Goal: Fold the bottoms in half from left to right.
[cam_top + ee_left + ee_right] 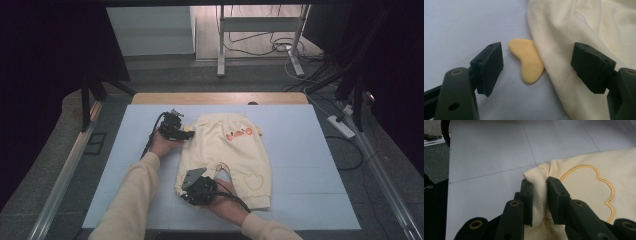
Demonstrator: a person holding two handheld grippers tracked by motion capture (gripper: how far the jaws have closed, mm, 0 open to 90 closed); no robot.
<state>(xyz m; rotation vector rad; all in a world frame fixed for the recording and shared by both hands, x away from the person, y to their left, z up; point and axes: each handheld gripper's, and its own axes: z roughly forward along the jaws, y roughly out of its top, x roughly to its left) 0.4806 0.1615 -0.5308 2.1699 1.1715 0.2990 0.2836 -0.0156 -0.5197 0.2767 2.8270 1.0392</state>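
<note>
Nearest the person, the right gripper [192, 187] is clenched on the ribbed cuff [537, 195] of the cream trousers [227, 155], at the end of the leg closest to the bottom edge of the pale blue surface [310, 165]; in the right gripper view its two black fingers [556, 200] squeeze the cuff from both sides, with a yellow embroidered cloud outline [599, 187] just beyond. The trousers lie mostly flat in the middle of the surface, legs toward the person and waistband away, with an outlined heart [253, 181] on the other leg and orange motifs [238, 133] near the waist. Farther off, the left gripper [187, 134] sits at the side edge of the garment near the waistband, its fingers [490, 67] released and standing wide apart, gripping nothing. Between them, in the left gripper view, lie a small yellow ear-shaped flap [526, 60] resting on the surface and a fold of the cream cloth. Beyond the surface is a wooden strip [220, 98], then grey floor [190, 70] with cables [260, 45].
</note>
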